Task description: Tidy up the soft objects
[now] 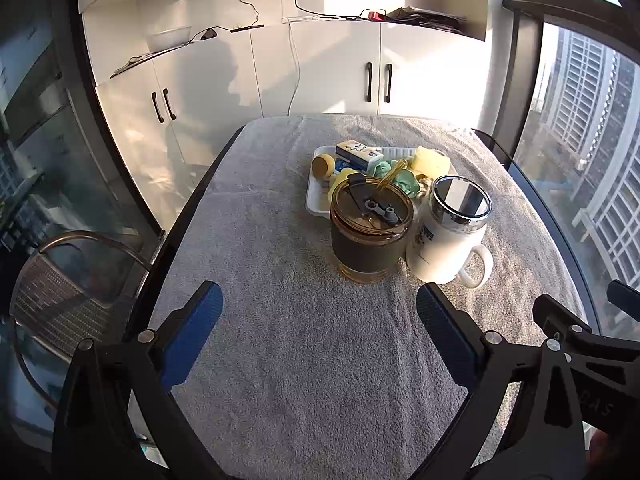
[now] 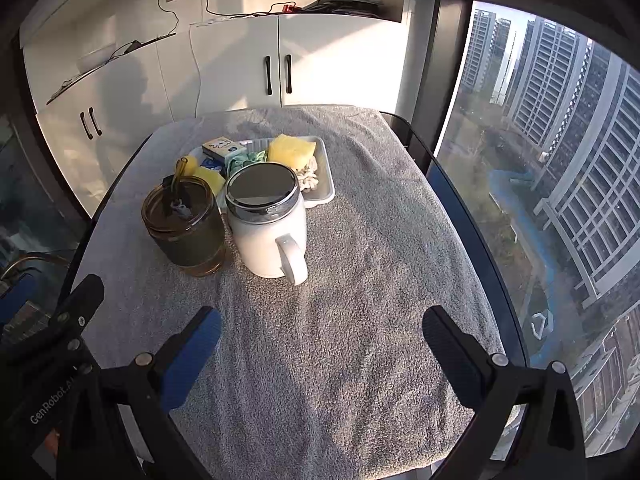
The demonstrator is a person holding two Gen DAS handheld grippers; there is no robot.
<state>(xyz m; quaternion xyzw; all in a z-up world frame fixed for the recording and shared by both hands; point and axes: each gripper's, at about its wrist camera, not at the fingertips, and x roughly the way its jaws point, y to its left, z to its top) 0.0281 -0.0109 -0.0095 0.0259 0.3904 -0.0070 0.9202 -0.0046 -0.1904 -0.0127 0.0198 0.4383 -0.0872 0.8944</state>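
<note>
A white tray sits at the far middle of the towel-covered table. In it lie a yellow sponge, a green scrunchie, a cream scrunchie, a yellow ball and a small printed box. My left gripper hangs open over the near part of the towel, holding nothing. My right gripper is likewise open and empty above the towel, well short of the tray.
An amber lidded tumbler with a straw and a white lidded mug stand in front of the tray. Grey towel covers the table. White cabinets stand behind, a chair at left, windows at right.
</note>
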